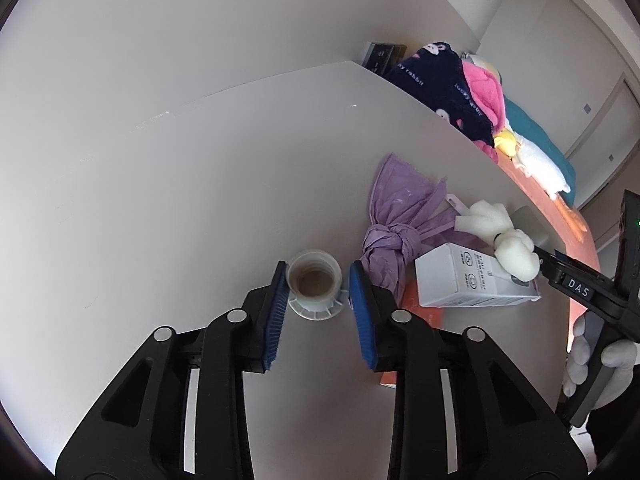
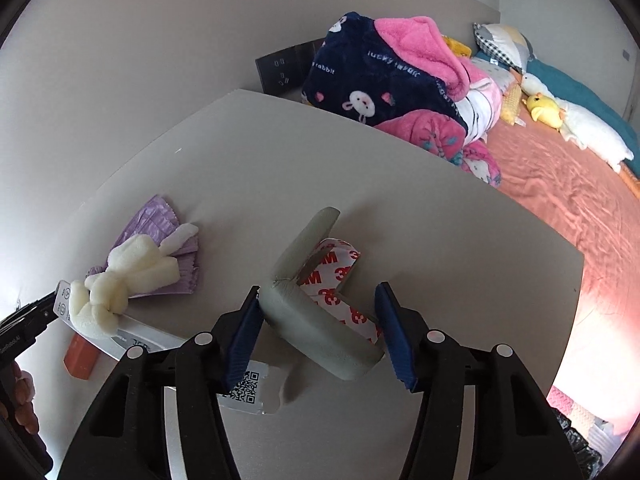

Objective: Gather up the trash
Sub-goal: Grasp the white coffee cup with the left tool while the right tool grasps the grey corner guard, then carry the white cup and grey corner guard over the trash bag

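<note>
in the left wrist view the left gripper (image 1: 318, 280) is sitting low in the frame with its blue-padded jaws apart on either side of a small white plastic cup (image 1: 315, 286) standing on the grey table (image 1: 180, 200), neither pad clearly touching it. right of the cup a knotted purple plastic bag (image 1: 394, 228) is lying against a white carton (image 1: 468, 280), with crumpled white foam (image 1: 508, 240) on top. in the right wrist view the right gripper (image 2: 318, 334) is holding its jaws apart around a grey foam corner guard (image 2: 316, 320) backed with red-printed 3m tape, at lower centre. a qr-code label (image 2: 250, 390) is lying beneath. a navy and pink blanket (image 2: 384, 80) is bunched on the bed at upper right.
</note>
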A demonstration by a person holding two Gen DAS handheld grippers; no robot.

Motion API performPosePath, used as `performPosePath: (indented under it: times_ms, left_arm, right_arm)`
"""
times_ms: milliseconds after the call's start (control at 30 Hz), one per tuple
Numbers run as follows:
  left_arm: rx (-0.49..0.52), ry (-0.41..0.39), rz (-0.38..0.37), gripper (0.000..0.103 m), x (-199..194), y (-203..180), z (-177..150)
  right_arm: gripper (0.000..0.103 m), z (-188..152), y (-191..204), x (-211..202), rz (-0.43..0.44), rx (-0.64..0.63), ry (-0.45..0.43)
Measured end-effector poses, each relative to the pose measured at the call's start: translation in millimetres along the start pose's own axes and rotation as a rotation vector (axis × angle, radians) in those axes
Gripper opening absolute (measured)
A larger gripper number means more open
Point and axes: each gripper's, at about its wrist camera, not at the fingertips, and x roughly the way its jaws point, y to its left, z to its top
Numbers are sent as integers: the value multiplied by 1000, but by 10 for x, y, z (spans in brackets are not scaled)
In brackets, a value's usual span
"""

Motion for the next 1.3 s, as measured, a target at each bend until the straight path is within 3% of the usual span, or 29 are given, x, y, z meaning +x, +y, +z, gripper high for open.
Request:
performPosePath:
  times_ms: [67, 533, 900, 1300]
  left_arm:
    - [-6, -8, 0, 24, -9, 9, 12]
    - [-18, -64, 14, 24, -298, -4, 97]
    - [10, -96, -37, 24, -588, -188, 74]
    - [82, -74, -108, 24, -742, -578, -82]
  right_arm:
    - [55, -3, 4, -11, -11, -3, -7]
    - [55, 94, -97, -397, 76, 73, -72]
    - [55, -11, -58, -811, 116, 78, -108]
    - [55, -285, -103, -1281, 116, 94, -139]
